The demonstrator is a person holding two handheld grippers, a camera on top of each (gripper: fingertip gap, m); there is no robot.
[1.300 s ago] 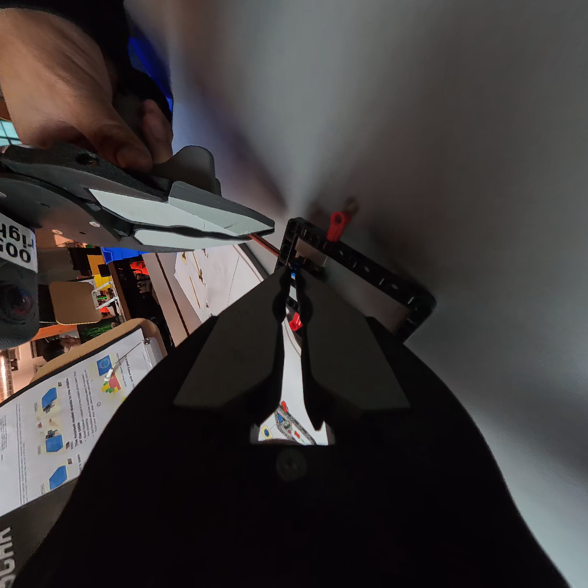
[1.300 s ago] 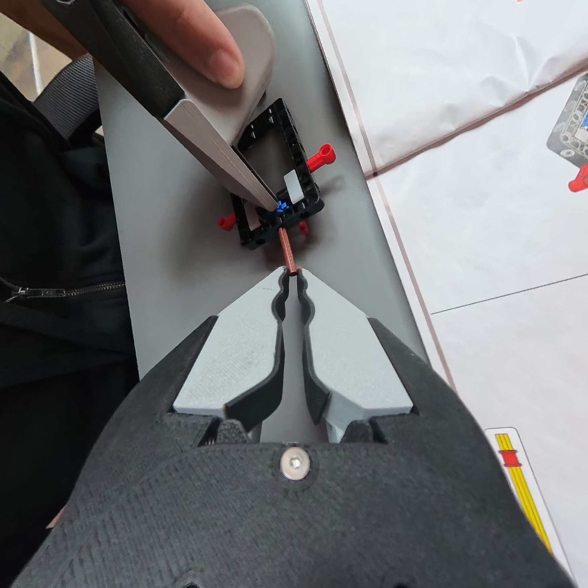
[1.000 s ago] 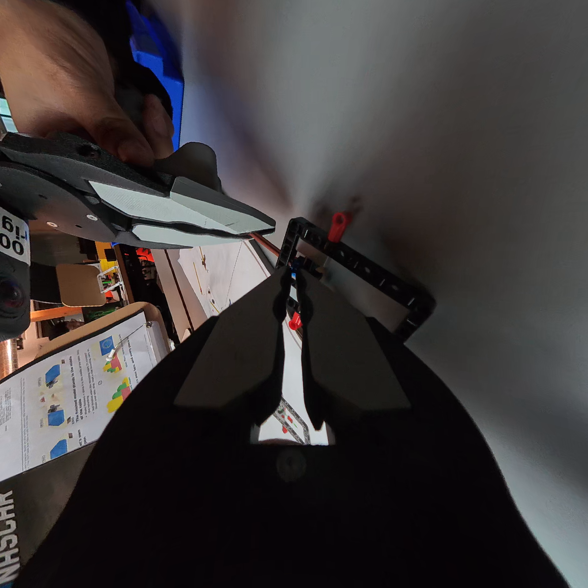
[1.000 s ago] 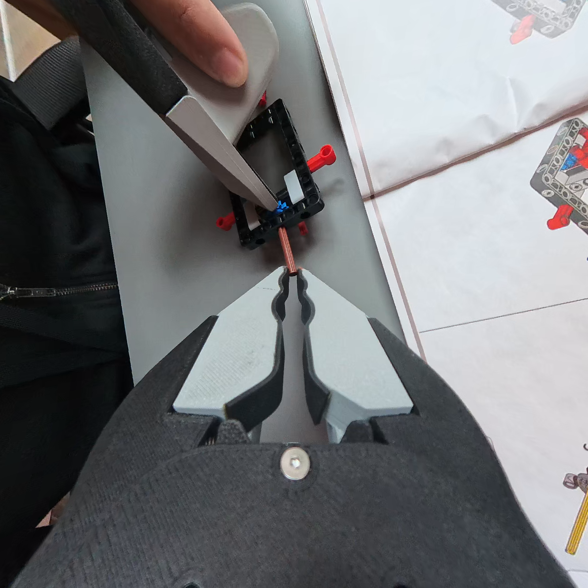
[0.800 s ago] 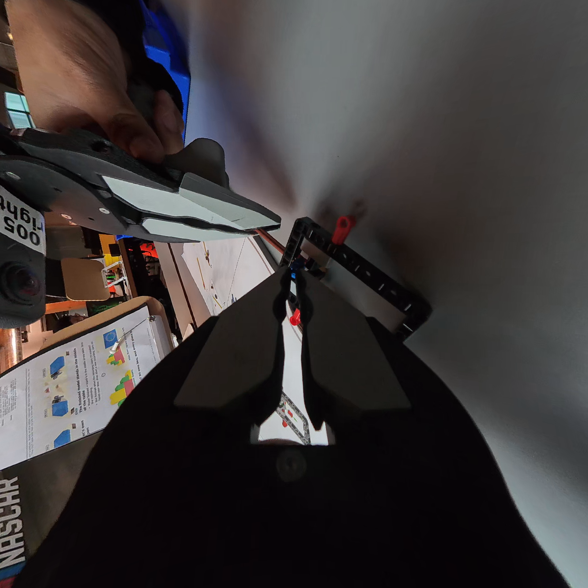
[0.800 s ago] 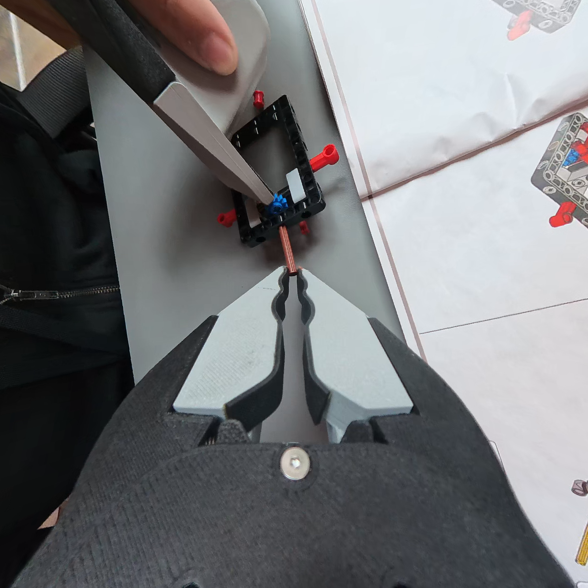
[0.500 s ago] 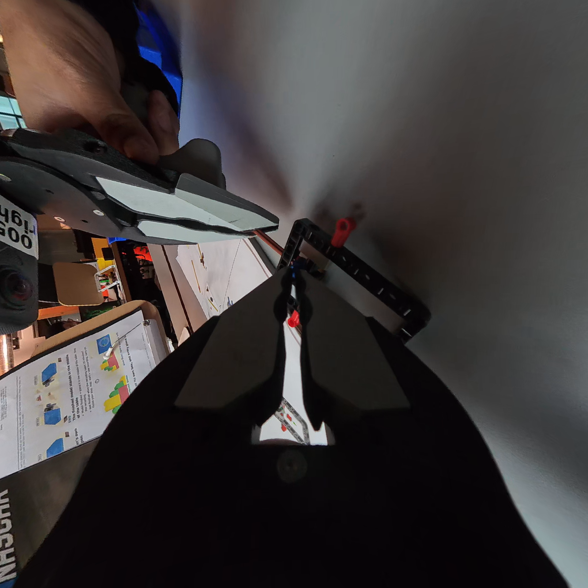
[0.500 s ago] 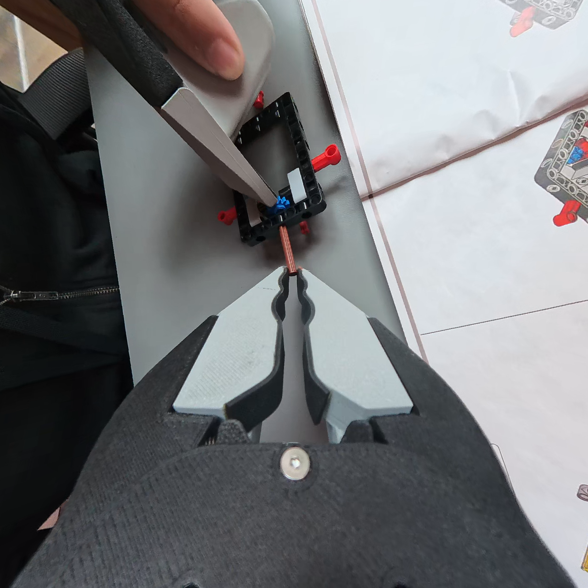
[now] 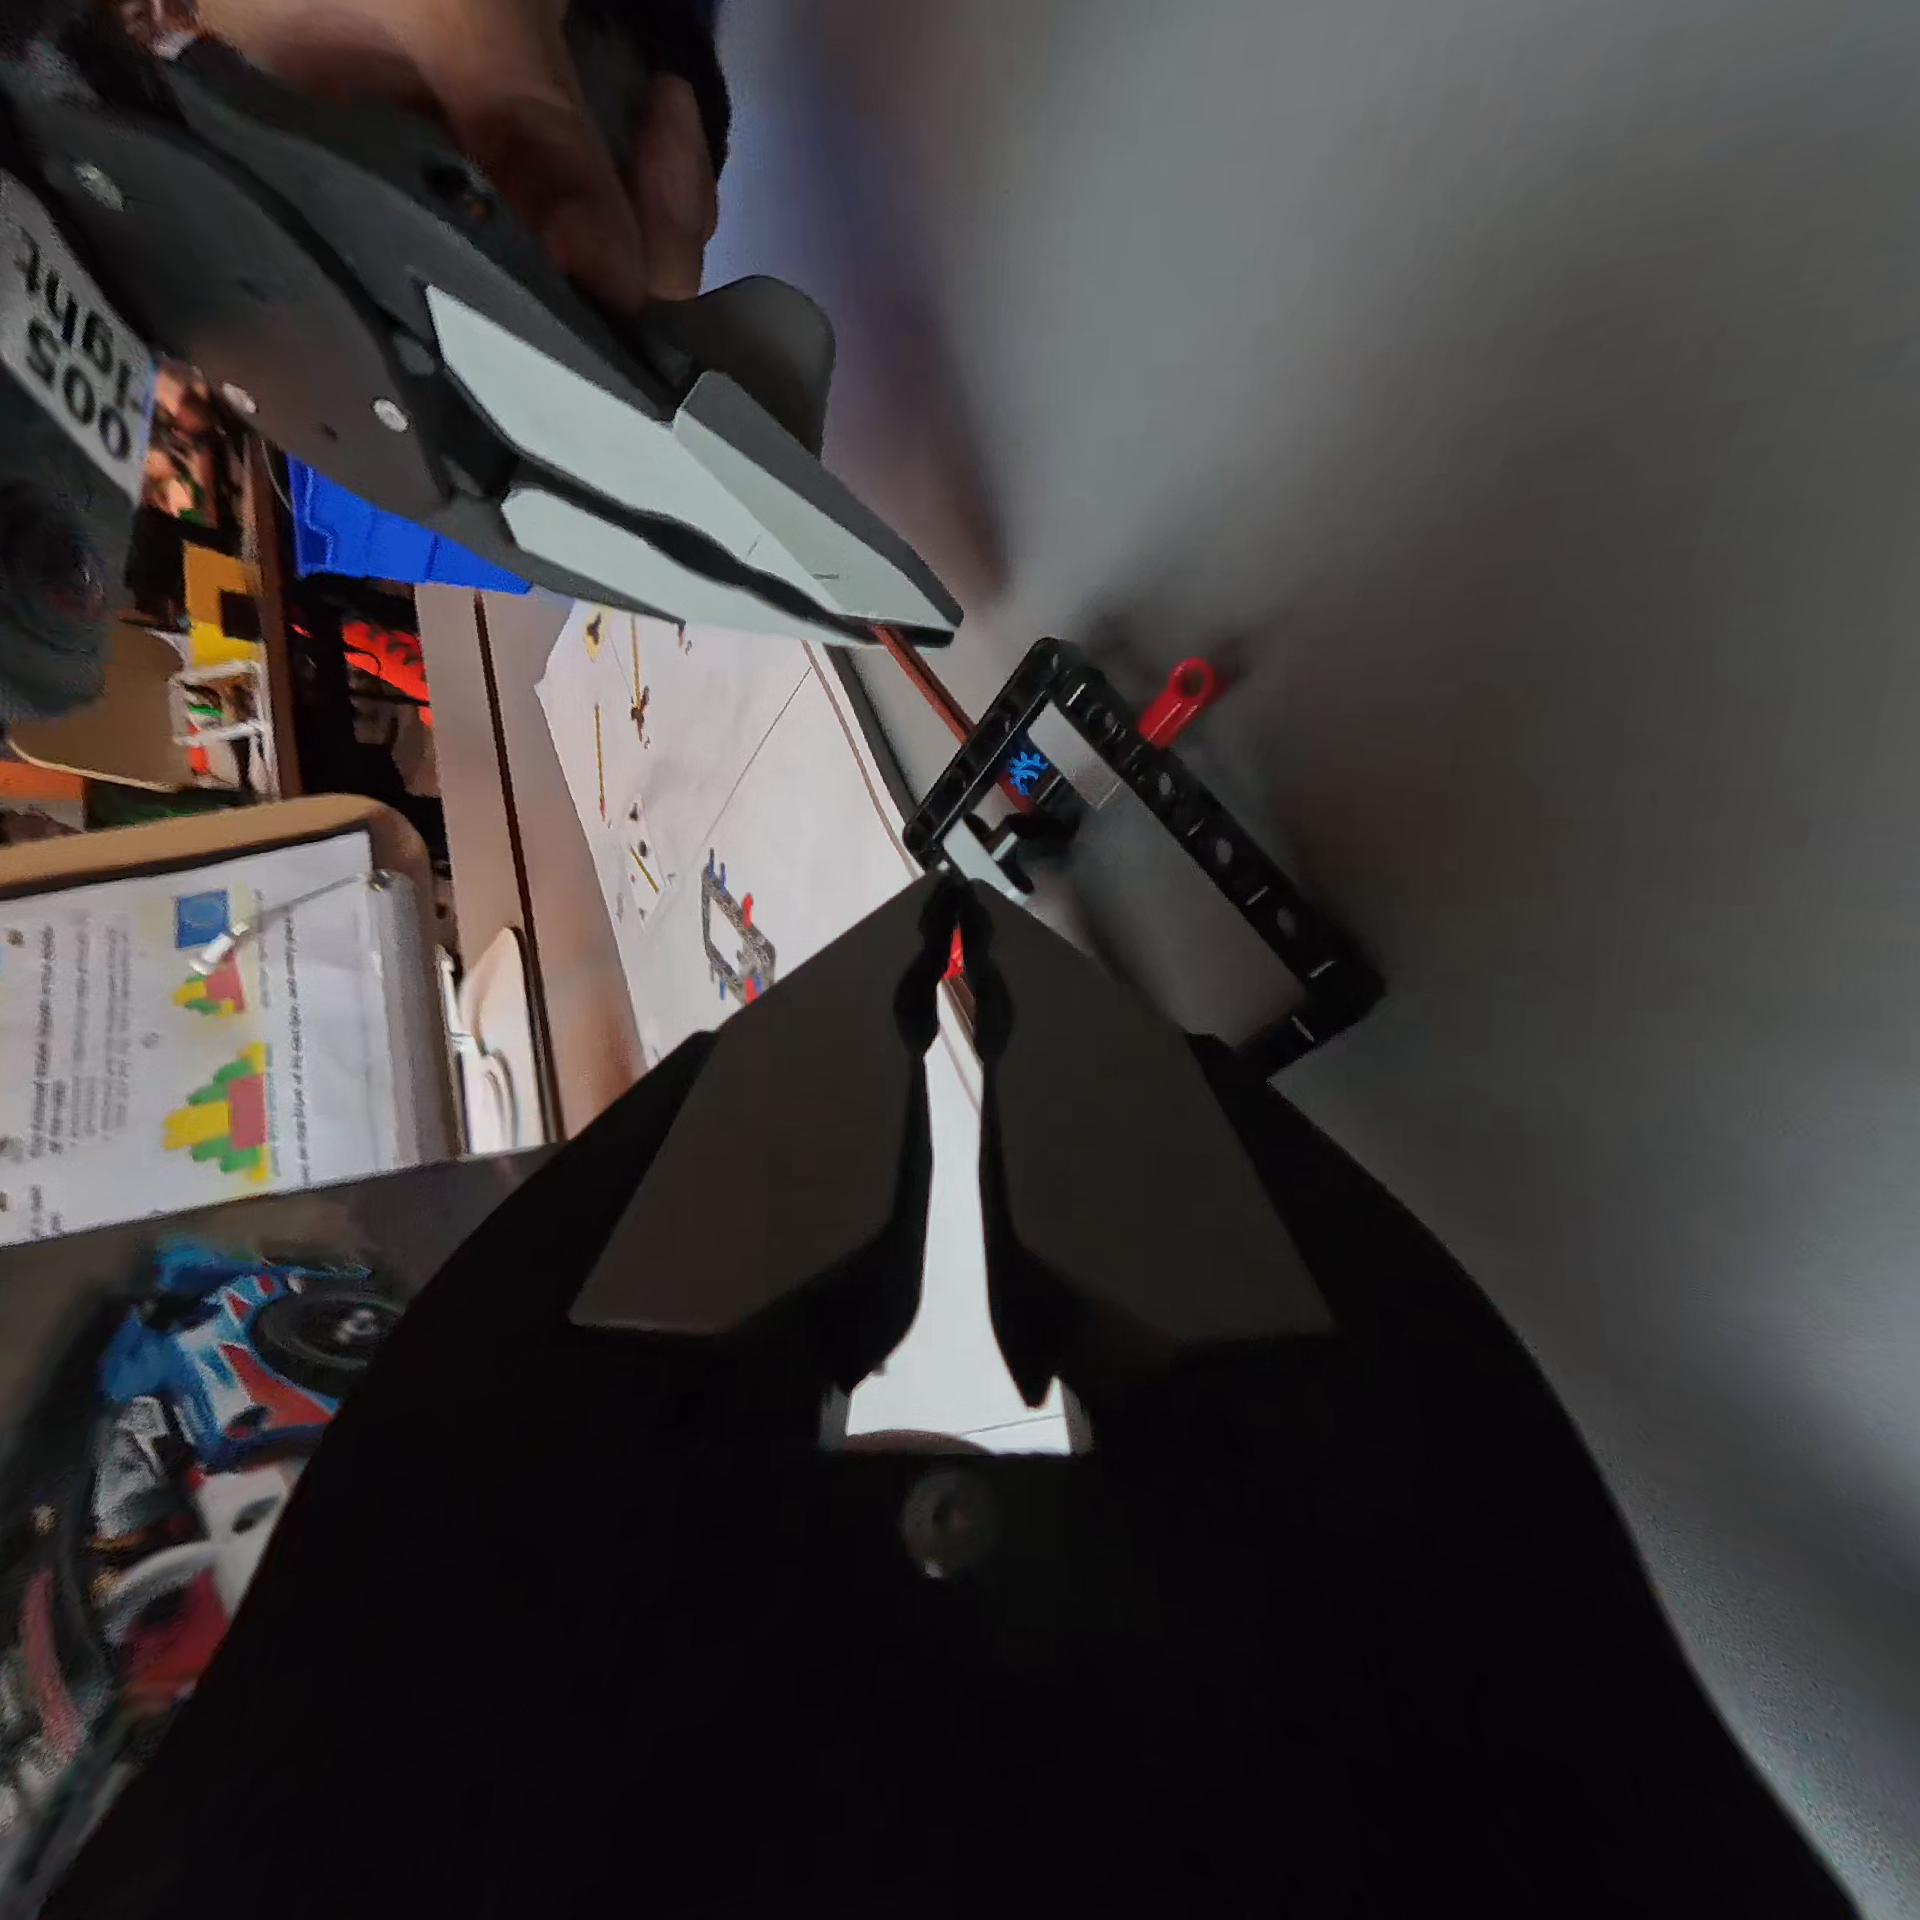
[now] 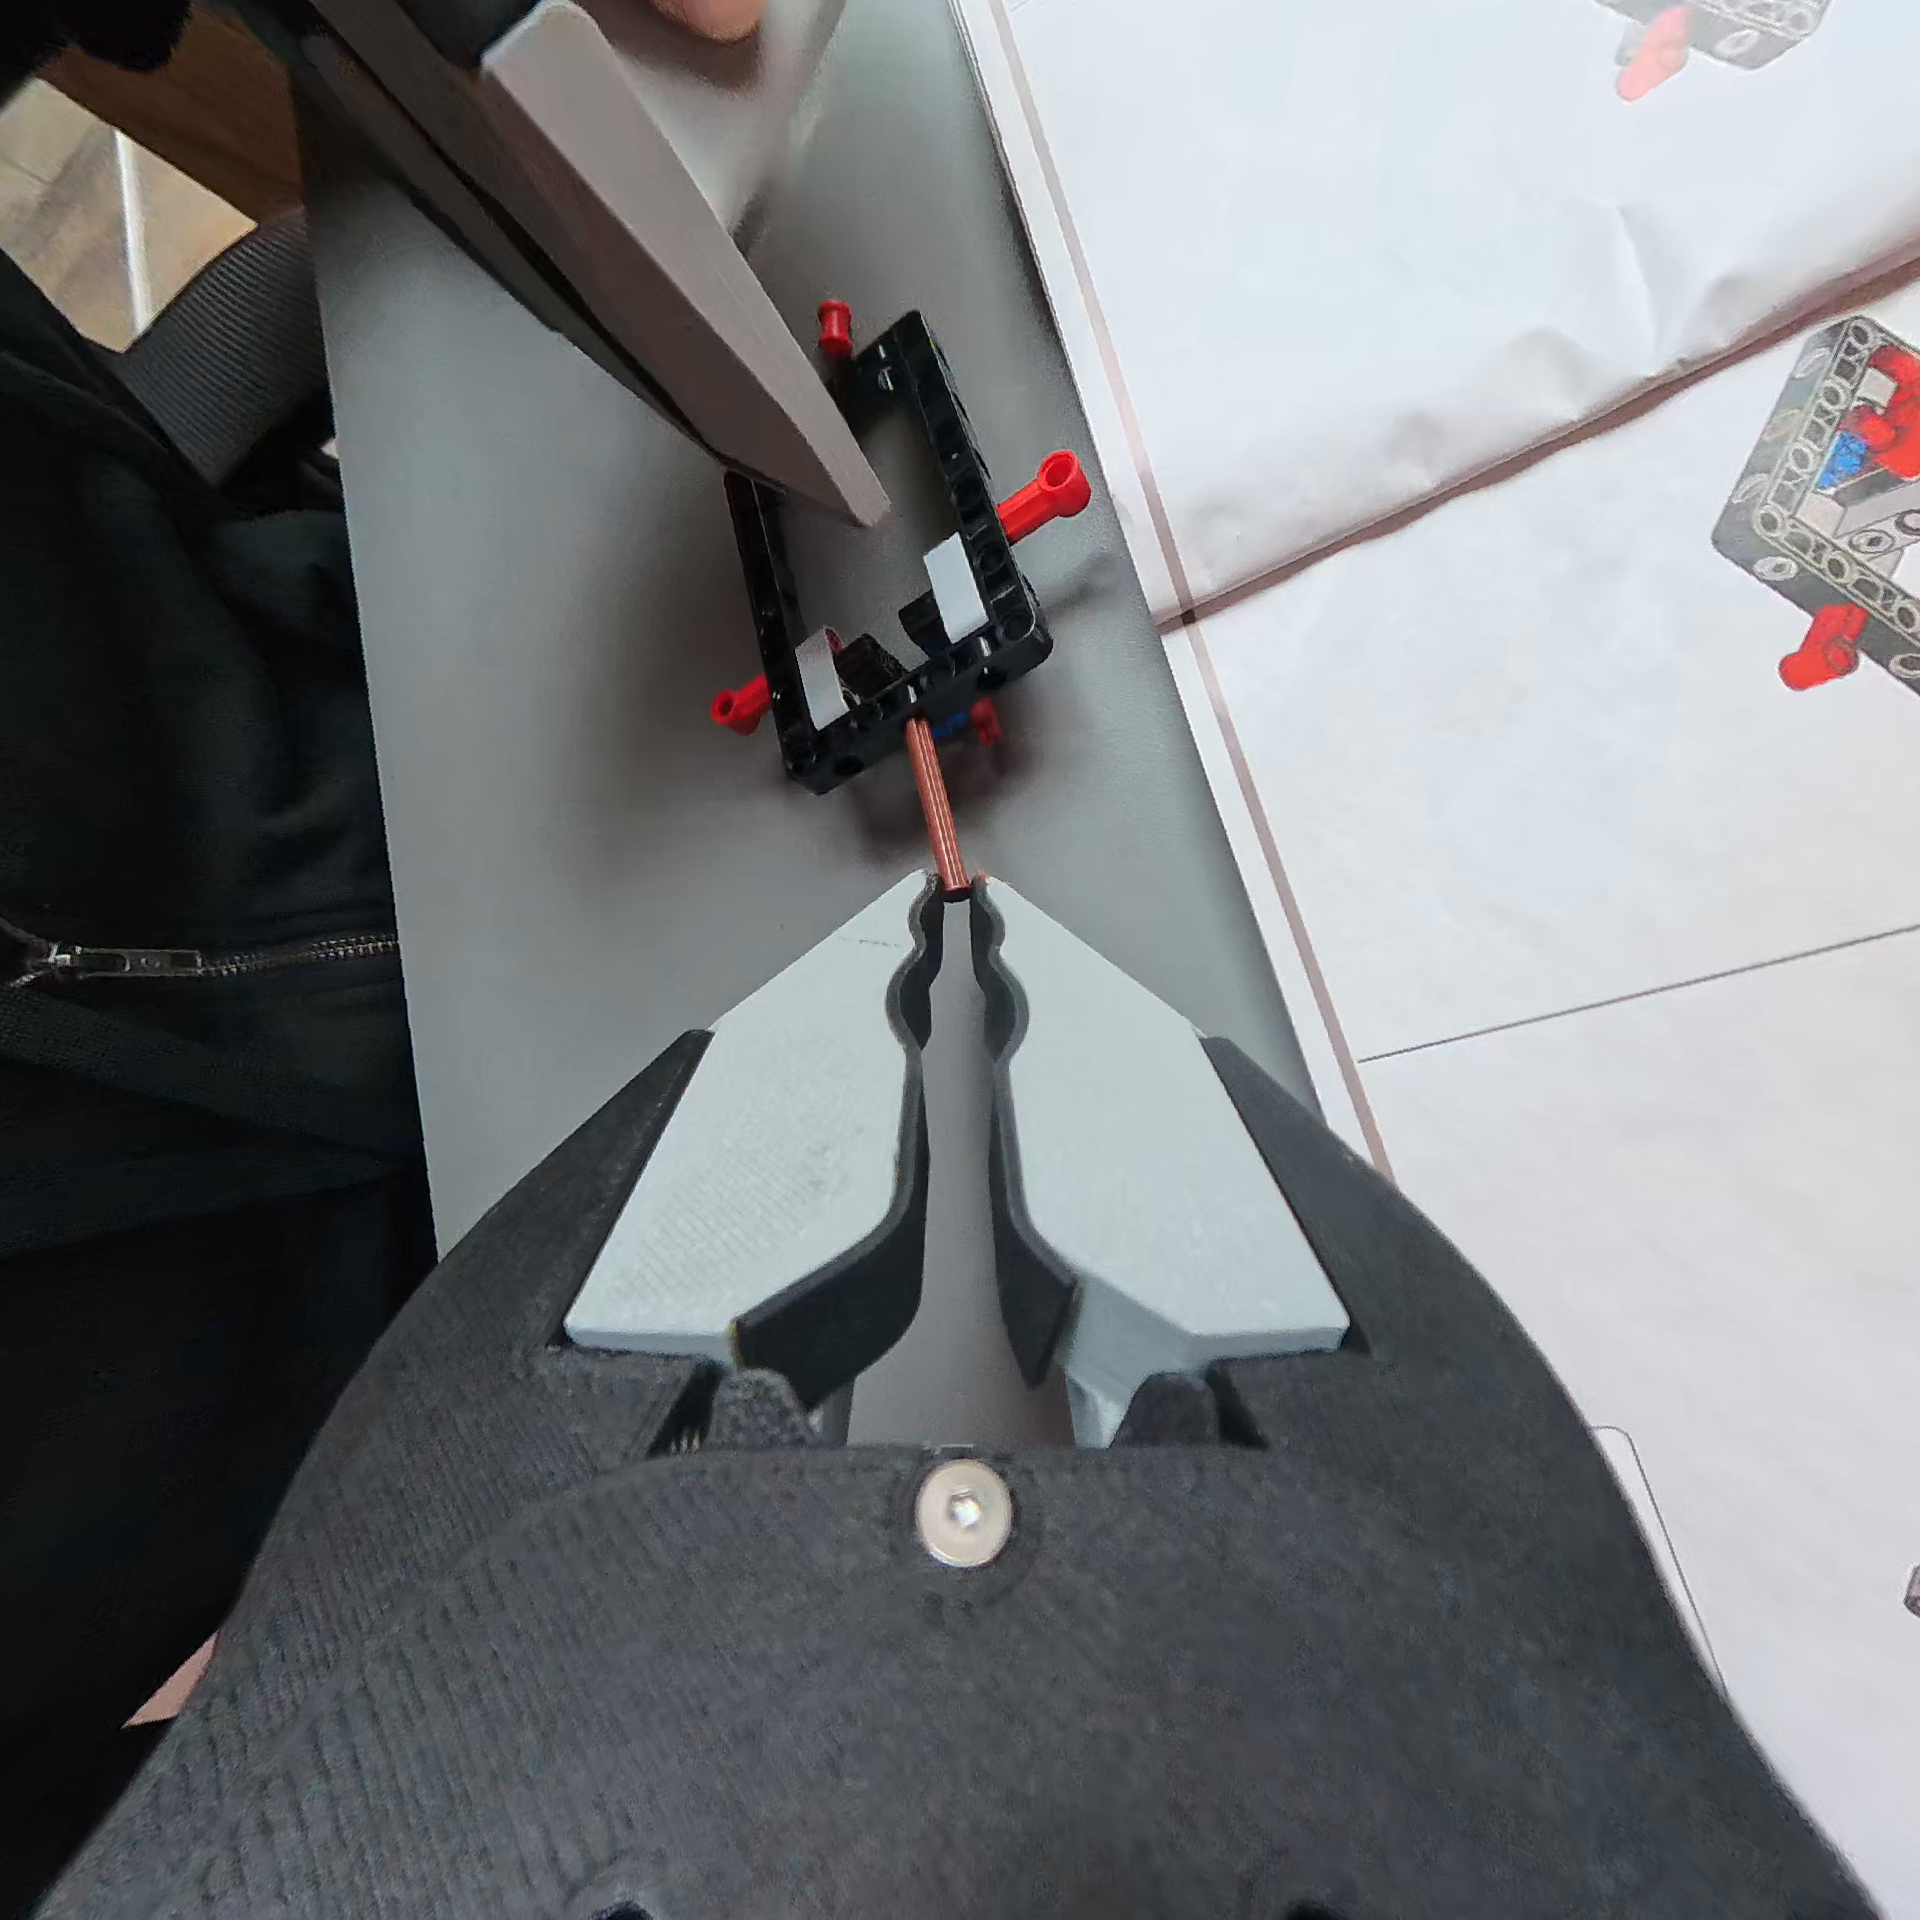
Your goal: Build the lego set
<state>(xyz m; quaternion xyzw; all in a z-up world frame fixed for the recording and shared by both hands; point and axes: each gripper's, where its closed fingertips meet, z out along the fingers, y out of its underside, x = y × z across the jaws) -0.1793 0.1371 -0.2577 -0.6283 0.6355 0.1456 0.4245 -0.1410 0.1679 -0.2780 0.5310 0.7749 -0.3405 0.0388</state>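
Observation:
A black rectangular lego frame (image 10: 977, 488) with red pins (image 10: 1044, 494) and two grey pieces (image 10: 954, 592) lies on a grey board (image 10: 582, 727). My right gripper (image 10: 954, 885) is shut on a brown axle (image 10: 935, 805) whose far end sits in the frame's near beam. In the left wrist view a small blue gear (image 9: 1029, 771) sits on that axle inside the frame (image 9: 1184, 800). My left gripper (image 9: 954, 894) is shut with nothing in it, just short of the frame. In the right wrist view its tip (image 10: 862, 509) hovers over the frame's open middle. The right gripper (image 9: 914, 623) also shows at the left wrist view's upper left.
White instruction sheets (image 10: 1558, 727) lie to the right of the board. A person's dark zipped jacket (image 10: 156, 935) is at the left. In the left wrist view a lego box with a car picture (image 9: 229, 1351), a leaflet (image 9: 187, 1029) and a blue bin (image 9: 384, 540) stand to the left.
My left gripper has drawn back from the blue gear and out of the frame's near end. The gear stays on the axle. The right gripper still holds the axle.

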